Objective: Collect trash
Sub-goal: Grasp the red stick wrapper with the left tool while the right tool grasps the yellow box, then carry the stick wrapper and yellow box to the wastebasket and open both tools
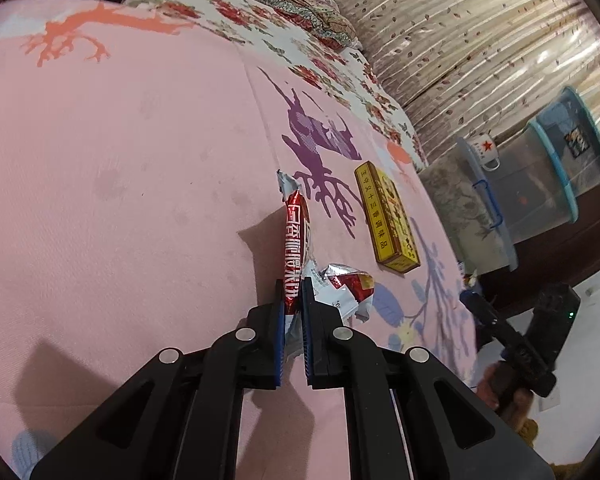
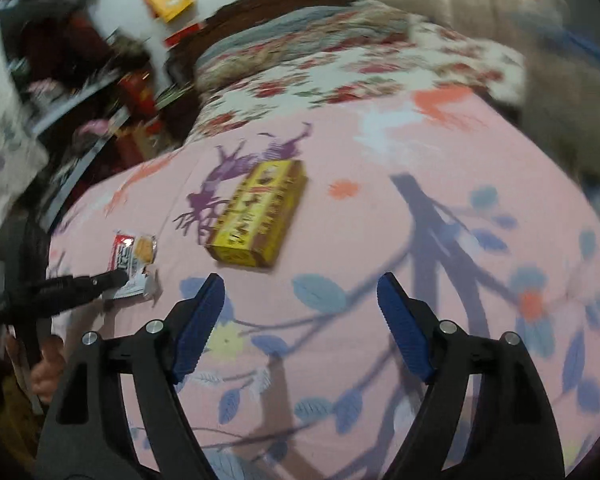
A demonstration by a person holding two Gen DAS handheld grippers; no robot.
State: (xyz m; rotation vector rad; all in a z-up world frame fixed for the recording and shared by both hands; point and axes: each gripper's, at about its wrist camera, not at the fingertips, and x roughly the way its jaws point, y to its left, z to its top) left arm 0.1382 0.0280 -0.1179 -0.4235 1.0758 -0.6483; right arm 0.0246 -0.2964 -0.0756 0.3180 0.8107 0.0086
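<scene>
Left gripper [image 1: 291, 292]: blue-padded fingers clamped on a crumpled red-and-silver foil snack wrapper [image 1: 296, 236]. The wrapper is pinched at its lower end, the rest sticking out ahead of the fingertips over the pink printed bedsheet [image 1: 120, 168]. In the right wrist view the same wrapper [image 2: 134, 258] is seen at the left, held at the tip of the left gripper [image 2: 116, 280].

Right gripper [image 2: 300, 284]: fingers spread wide, nothing between them, only the sheet seen below. That view is motion-blurred.

A yellow rectangular cardboard box with red print [image 1: 386, 218] is lying flat on the sheet, just right of the wrapper and apart from it. In the right wrist view the box [image 2: 260, 216] is seen ahead of the open fingers, untouched.

A floral quilt [image 1: 300, 52] is bunched at the far end of the bed. Stacked clear plastic tubs with blue rims [image 1: 556, 176] are seen beside the bed, a white mug with a red star [image 1: 485, 150] resting on one.
</scene>
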